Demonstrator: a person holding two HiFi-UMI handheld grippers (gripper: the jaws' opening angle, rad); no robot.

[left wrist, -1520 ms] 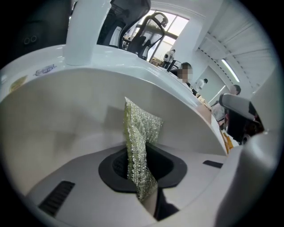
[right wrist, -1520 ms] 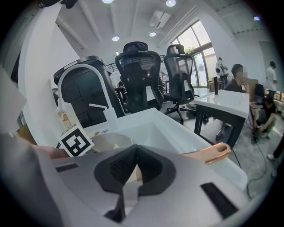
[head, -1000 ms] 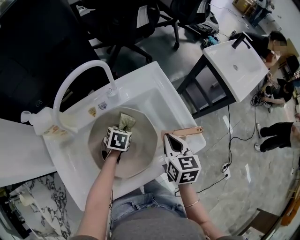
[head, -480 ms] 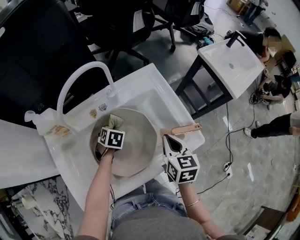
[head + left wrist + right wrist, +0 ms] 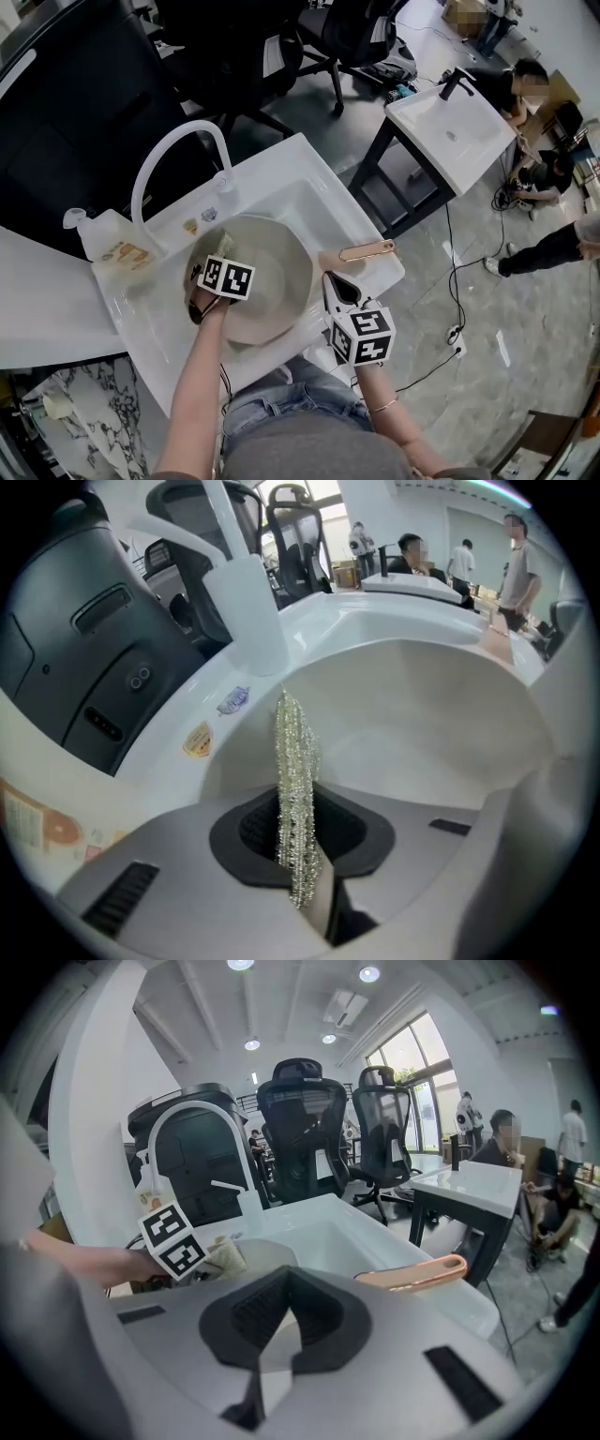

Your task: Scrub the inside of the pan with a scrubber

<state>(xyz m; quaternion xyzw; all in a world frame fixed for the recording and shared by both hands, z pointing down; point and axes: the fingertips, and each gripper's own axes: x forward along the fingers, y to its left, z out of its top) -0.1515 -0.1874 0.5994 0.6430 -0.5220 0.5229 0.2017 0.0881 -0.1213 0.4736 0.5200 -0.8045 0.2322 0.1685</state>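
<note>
White sink holds the pan. Left gripper jaws squeeze the scrubber inside; right gripper jaws pinch the pan's rim.

A: Sinks, faucets?
B: Two sinks: near sink, far sink. Two faucets: white faucet, black faucet.
A: Rest?
B: One pan, one scrubber, one bottle. Two grippers: left gripper, right gripper. Two chairs: left chair, right chair.
</note>
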